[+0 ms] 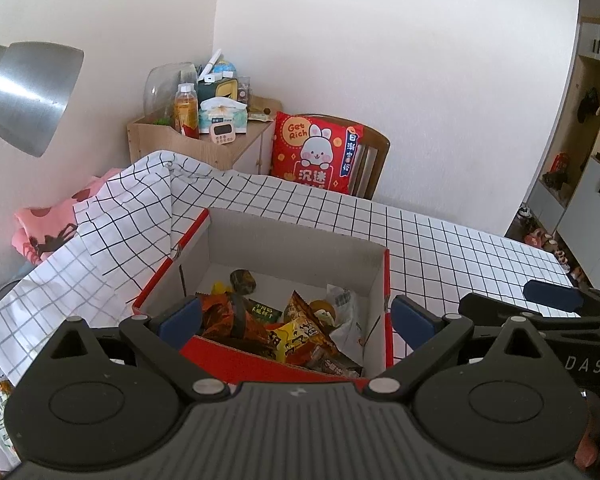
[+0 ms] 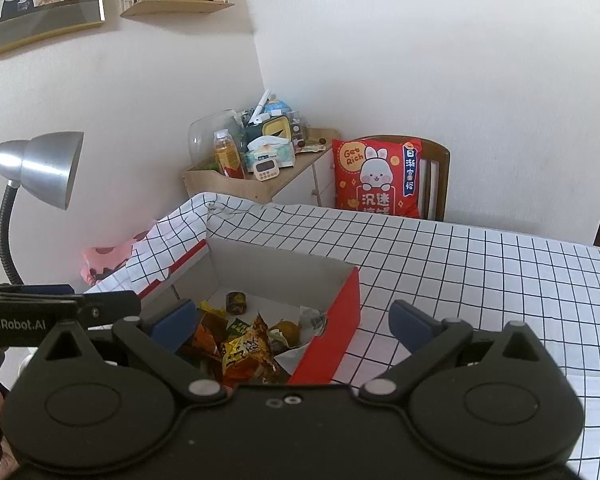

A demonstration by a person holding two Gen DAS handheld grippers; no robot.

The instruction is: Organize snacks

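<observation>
A red cardboard box (image 1: 296,240) with a white inside sits on the checked tablecloth; it also shows in the right wrist view (image 2: 344,304). Inside lie several snack packets: an orange-yellow packet (image 1: 300,332) (image 2: 246,354), a dark round snack (image 1: 243,281) (image 2: 236,302), a white wrapper (image 1: 346,312). My left gripper (image 1: 296,322) is open and empty, just above the box's near edge. My right gripper (image 2: 292,324) is open and empty, over the box's right wall. The right gripper's fingers (image 1: 552,296) show at the right in the left wrist view.
A silver desk lamp (image 2: 40,168) stands left of the table. A wooden side cabinet (image 1: 204,144) with bottles, tissues and a timer is behind. A chair with a red rabbit cushion (image 1: 316,152) stands at the table's far edge. The tablecloth (image 2: 480,280) extends right.
</observation>
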